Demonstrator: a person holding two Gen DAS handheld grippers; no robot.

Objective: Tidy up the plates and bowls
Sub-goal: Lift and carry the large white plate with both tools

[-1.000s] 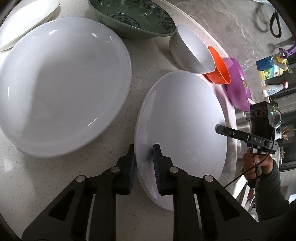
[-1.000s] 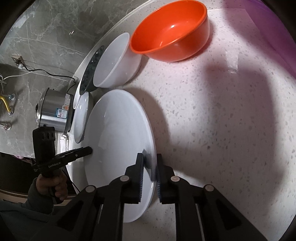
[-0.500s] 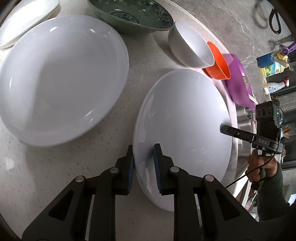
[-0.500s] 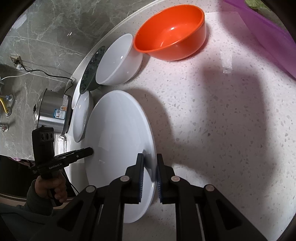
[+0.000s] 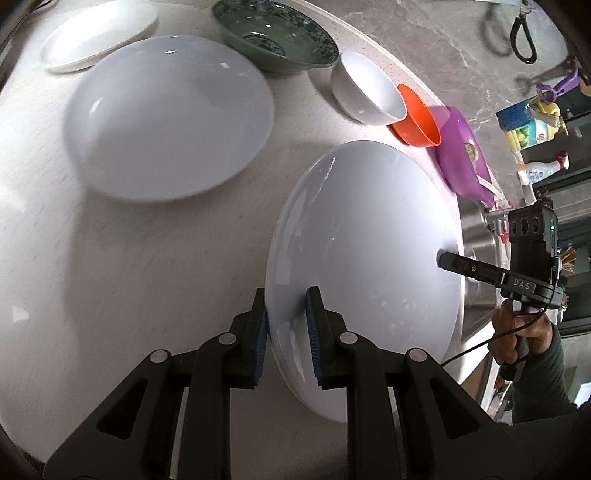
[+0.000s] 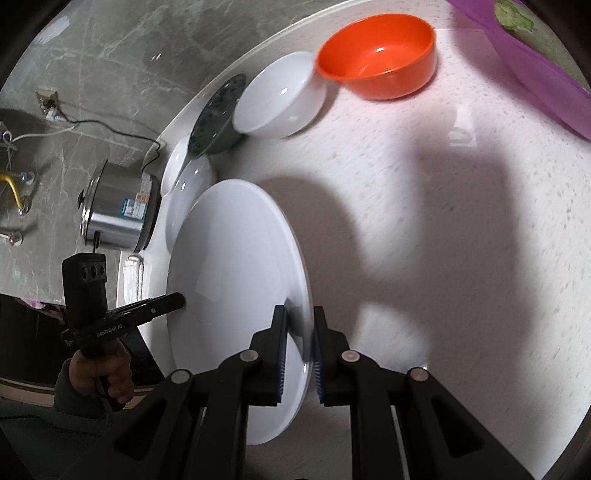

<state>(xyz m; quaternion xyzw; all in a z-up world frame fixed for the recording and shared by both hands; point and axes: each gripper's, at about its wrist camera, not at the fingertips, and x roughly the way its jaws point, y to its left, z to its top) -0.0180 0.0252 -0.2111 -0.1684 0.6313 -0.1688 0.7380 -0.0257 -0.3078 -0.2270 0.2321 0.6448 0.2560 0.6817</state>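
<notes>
Speckled stone worktop carries the whole set, and you have the dishes spread along its curved edge so each can be reached alone. Largest of the loose pieces is the big white plate lying flat, a likely base for stacking. Its twin, the held white plate, is tilted up off the worktop because you grip it from opposite rims: your left gripper has its pads closed on the near edge, and your right gripper is pinched on the far edge, sharing the weight. Behind sit the green patterned bowl, the shallow white dish, then the white bowl touching the orange bowl, smallest, grouped by kind.
</notes>
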